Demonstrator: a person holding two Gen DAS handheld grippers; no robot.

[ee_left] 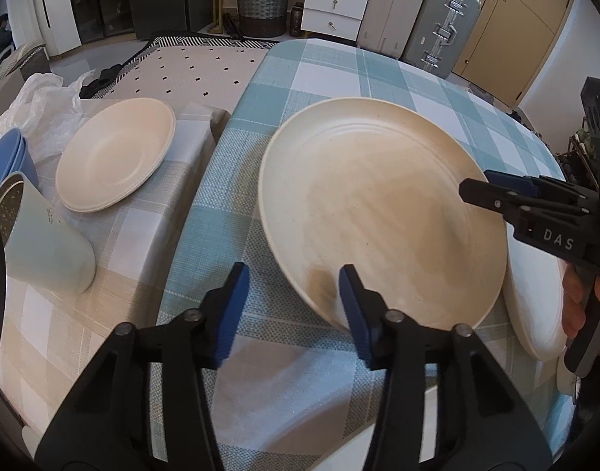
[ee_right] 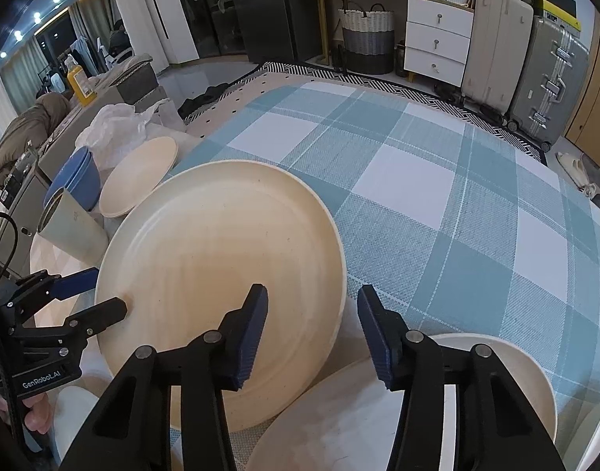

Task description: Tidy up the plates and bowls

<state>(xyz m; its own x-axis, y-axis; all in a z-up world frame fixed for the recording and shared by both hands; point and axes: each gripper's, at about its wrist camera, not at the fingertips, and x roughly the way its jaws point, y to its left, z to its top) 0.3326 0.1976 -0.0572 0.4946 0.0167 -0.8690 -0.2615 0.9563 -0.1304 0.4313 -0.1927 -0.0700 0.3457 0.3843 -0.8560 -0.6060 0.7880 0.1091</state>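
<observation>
A large cream plate is tilted above the teal checked table. My left gripper is open, its jaws straddling the plate's near edge without gripping. My right gripper is open too, its jaws either side of the plate's right rim; in the left wrist view it shows at the plate's right edge. A white plate lies under my right gripper. A small cream plate and stacked blue bowls sit on the side table to the left.
A pale green cup lies tilted near the bowls. A crumpled plastic bag sits behind them. Suitcases, drawers and a woven basket stand on the floor beyond the table.
</observation>
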